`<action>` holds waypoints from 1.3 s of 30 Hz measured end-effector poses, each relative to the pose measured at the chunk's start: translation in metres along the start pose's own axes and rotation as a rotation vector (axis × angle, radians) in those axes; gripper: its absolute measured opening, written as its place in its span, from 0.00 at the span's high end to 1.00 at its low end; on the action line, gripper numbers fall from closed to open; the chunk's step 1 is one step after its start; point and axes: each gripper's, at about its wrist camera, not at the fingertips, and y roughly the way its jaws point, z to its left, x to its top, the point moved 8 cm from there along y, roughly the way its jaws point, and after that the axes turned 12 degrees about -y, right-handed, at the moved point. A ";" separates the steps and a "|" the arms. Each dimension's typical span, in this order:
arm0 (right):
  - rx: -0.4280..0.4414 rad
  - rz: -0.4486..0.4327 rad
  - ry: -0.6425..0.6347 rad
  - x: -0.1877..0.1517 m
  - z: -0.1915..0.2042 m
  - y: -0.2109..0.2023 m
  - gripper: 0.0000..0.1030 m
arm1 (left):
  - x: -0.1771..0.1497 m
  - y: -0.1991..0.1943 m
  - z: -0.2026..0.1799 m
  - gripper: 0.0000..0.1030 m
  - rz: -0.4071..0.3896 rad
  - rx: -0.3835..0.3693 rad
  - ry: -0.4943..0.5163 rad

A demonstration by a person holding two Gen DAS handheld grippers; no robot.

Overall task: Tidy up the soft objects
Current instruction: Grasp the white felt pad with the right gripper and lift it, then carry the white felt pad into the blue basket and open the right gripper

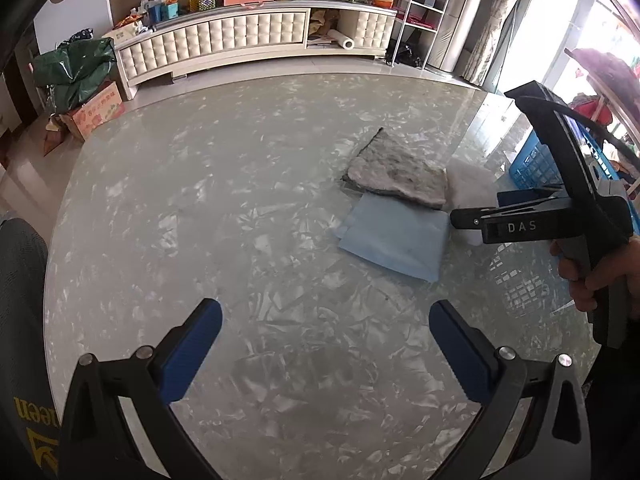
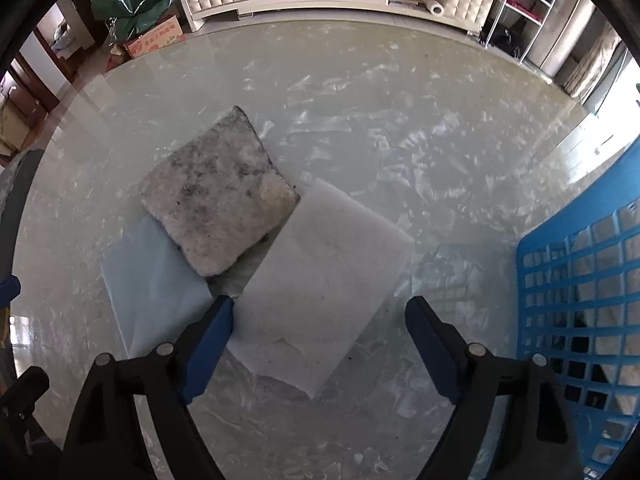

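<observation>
Three soft pieces lie together on the glass table (image 1: 200, 200). A grey speckled fluffy pad (image 2: 218, 196) rests partly on a light blue cloth (image 2: 156, 284) and touches a white foam sheet (image 2: 320, 280). The same pad (image 1: 400, 172), blue cloth (image 1: 396, 240) and white sheet (image 1: 470, 182) show in the left wrist view. My right gripper (image 2: 320, 312) is open, hovering over the near part of the white sheet; it also shows in the left wrist view (image 1: 464, 218). My left gripper (image 1: 326, 312) is open and empty over bare table, left of the pile.
A blue plastic basket (image 2: 580, 280) stands at the table's right edge, also seen in the left wrist view (image 1: 536, 160). Beyond the table are a long cream cabinet (image 1: 240, 36), a white wire rack (image 1: 424, 4) and a green bag on a box (image 1: 72, 68).
</observation>
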 end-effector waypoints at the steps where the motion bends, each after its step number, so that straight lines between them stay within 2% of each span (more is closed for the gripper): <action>1: 0.001 -0.004 -0.007 -0.001 0.000 -0.001 0.22 | 0.000 0.000 0.000 0.00 0.000 0.001 0.000; 2: 0.002 -0.009 -0.013 -0.001 0.000 -0.001 0.24 | 0.000 0.001 0.000 0.00 0.001 0.002 -0.001; 4: 0.000 -0.019 -0.025 -0.001 0.002 -0.002 0.37 | -0.001 0.001 0.000 0.00 0.003 0.000 -0.001; 11: 0.015 -0.044 -0.056 0.000 0.011 -0.004 0.52 | -0.002 0.003 0.004 0.00 0.007 0.010 -0.004; 16: 0.013 -0.072 -0.092 0.000 0.026 -0.006 0.68 | -0.001 0.002 0.004 0.00 0.008 0.011 -0.002; 25: 0.000 -0.109 -0.040 -0.005 0.019 -0.021 0.73 | -0.001 -0.002 0.007 0.00 0.005 0.012 -0.008; 29: 0.037 -0.091 -0.029 -0.017 0.018 -0.033 0.73 | -0.003 -0.003 0.004 0.00 0.004 0.021 0.011; 33: 0.066 -0.113 -0.029 -0.028 0.016 -0.058 0.73 | -0.003 -0.010 -0.006 0.00 0.004 0.018 0.022; 39: 0.116 -0.170 -0.033 -0.036 0.017 -0.106 0.73 | -0.001 -0.038 -0.040 0.00 -0.008 -0.024 0.059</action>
